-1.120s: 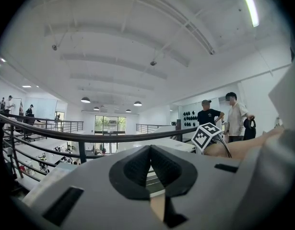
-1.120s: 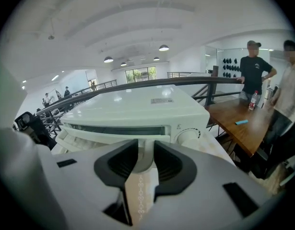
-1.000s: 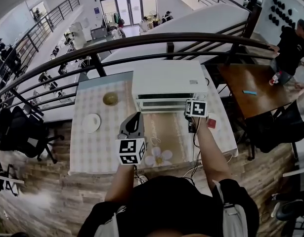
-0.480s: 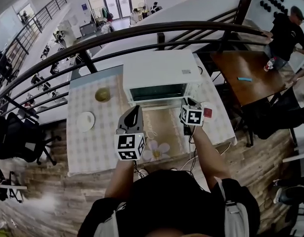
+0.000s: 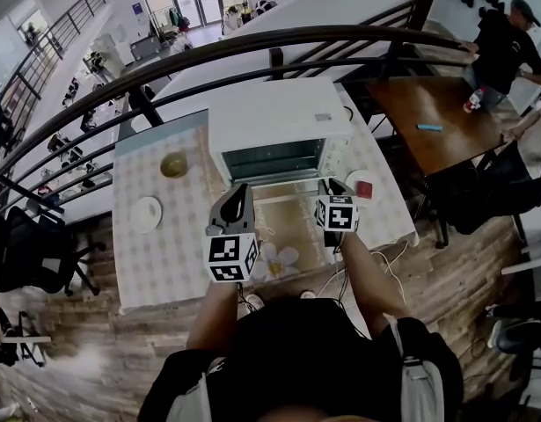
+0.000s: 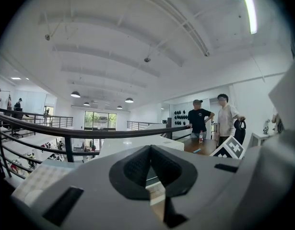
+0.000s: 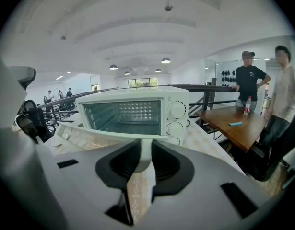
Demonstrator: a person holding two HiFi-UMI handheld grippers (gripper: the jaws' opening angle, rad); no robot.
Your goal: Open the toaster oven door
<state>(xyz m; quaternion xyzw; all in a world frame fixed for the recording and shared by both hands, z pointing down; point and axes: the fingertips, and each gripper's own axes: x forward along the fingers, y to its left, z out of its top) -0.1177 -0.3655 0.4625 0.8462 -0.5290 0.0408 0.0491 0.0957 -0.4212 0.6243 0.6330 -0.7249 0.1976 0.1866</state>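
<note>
The white toaster oven [image 5: 279, 126] stands at the back of the checked table [image 5: 156, 262], and its glass door [image 5: 292, 222] hangs folded down toward me. The cavity and rack of the oven [image 7: 123, 111] lie open to view. My right gripper [image 5: 330, 187] is at the door's front right edge. Its jaws are closing, with the door's white handle bar [image 7: 89, 137] pinched between the pads of that gripper [image 7: 143, 159]. My left gripper [image 5: 239, 193] hovers over the door's left side, shut on nothing; the pads of this gripper [image 6: 149, 169] meet.
A green bowl [image 5: 173, 164] and a white plate [image 5: 147, 214] sit left of the oven. A small red thing [image 5: 364, 189] lies to its right, a flower mat [image 5: 274, 259] near the front edge. A dark railing [image 5: 252, 55] runs behind. Two people stand by a wooden table [image 7: 238, 126].
The oven door has swung down from nearly closed to fully open. My right gripper came down and toward me with its handle. The left gripper has barely moved.
</note>
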